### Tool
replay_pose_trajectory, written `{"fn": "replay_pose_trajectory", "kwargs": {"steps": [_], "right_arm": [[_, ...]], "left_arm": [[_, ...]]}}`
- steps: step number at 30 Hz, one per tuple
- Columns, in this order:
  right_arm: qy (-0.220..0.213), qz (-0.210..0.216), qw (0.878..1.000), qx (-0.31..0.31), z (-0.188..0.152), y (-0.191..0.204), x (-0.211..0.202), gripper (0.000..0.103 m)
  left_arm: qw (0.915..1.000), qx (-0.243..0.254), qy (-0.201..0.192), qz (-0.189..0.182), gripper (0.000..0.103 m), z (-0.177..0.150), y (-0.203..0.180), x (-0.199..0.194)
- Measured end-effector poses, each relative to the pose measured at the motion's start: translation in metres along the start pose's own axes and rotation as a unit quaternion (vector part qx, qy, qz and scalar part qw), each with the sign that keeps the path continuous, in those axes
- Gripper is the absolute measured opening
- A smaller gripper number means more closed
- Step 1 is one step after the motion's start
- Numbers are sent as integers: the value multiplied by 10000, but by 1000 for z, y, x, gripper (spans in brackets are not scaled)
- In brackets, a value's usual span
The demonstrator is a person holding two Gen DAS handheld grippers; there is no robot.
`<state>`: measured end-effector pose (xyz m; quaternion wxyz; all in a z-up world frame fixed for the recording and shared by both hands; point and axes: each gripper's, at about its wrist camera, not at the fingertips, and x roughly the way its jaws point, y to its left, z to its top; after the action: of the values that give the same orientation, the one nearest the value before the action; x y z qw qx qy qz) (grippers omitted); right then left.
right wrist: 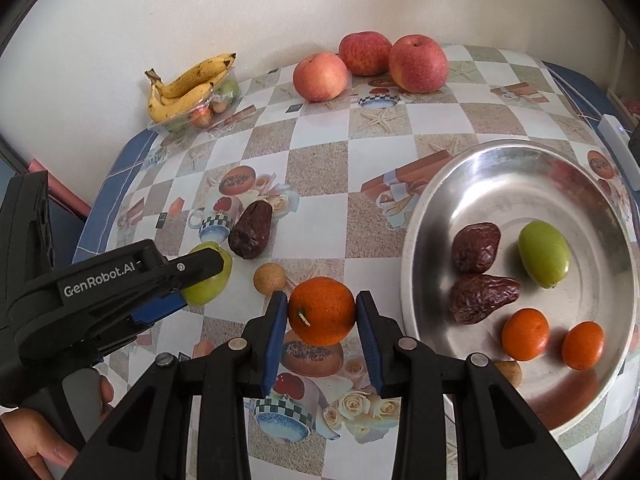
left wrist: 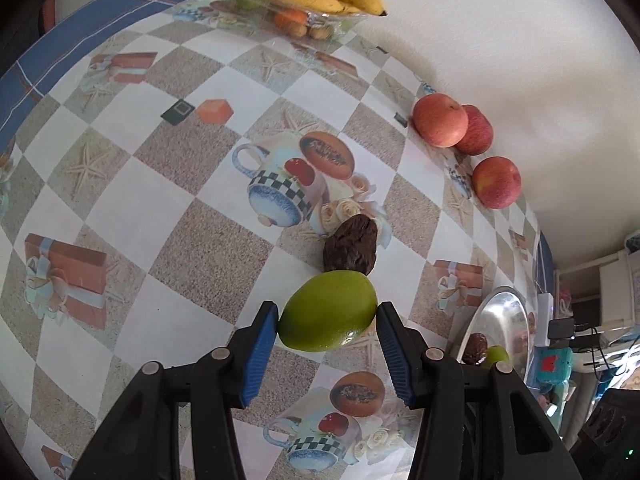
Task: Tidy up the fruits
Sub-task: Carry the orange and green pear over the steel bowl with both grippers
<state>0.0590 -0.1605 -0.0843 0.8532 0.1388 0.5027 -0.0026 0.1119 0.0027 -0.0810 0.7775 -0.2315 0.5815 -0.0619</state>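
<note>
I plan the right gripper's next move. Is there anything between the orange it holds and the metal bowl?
Nothing visible. The right gripper is shut on the orange, and the tablecloth up to the bowl's near rim shows no fruit. A small tan fruit lies by the rim, nearer the camera, off the straight path.

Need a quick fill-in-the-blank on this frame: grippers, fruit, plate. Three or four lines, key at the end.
1. The left gripper is closed on a ____ fruit.
2. The right gripper grips a fruit coloured ____.
3. The metal plate holds ____ orange fruits, two dark wrinkled ones and one green.
4. By the wall, the number of red apples is ____.

Missing words: green; orange; two; three
</note>
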Motion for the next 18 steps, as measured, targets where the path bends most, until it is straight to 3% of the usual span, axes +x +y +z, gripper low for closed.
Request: {"fn": "replay_pose_trajectory", "kwargs": {"steps": [14,18], "right_arm": [[-202,-434,9927,1104,9,-73,-22,37],[-323,-814,9874,1317,10,-93,-34,37]], "left_arm": [[9977,670,6,-72,54,-13,-38,2],[9958,904,54,-121,54,-20,-54,5]]}}
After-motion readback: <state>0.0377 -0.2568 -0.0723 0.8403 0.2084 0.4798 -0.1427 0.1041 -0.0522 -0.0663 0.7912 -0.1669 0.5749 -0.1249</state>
